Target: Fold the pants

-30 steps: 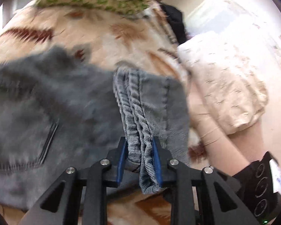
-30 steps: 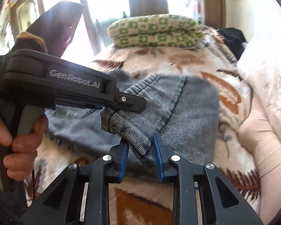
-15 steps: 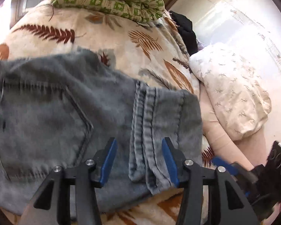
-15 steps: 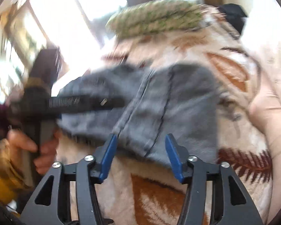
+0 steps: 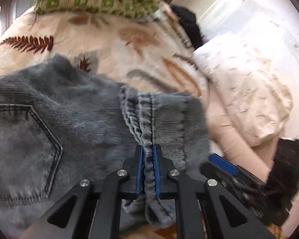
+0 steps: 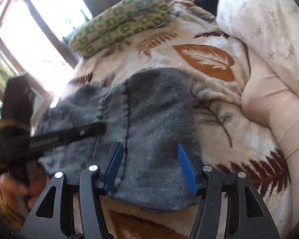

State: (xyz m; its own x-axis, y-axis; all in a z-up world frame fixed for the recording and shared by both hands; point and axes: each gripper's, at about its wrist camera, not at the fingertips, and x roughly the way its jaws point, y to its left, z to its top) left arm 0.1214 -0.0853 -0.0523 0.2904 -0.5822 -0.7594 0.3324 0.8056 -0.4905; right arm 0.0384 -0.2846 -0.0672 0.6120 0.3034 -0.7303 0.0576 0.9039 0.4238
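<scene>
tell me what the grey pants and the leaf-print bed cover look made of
Grey pants: likely faded corduroy or ribbed denim, matte; fine ridges and dark topstitching show. Leaf-print bed cover: probably plush fleece, soft and fuzzy, judging by its napped, rumpled surface.

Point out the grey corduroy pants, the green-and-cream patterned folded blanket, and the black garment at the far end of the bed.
Grey corduroy pants [image 5: 79, 123]: left wrist view, on the seat beside the back pocket.
Green-and-cream patterned folded blanket [image 5: 93, 0]: left wrist view, on its top layer.
Black garment [image 5: 189, 25]: left wrist view, on its middle.

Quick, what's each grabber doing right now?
Left gripper: jaws closing, pinching the bunched seam of the gray pants.
Right gripper: jaws open, holding nothing, pants below.
</scene>
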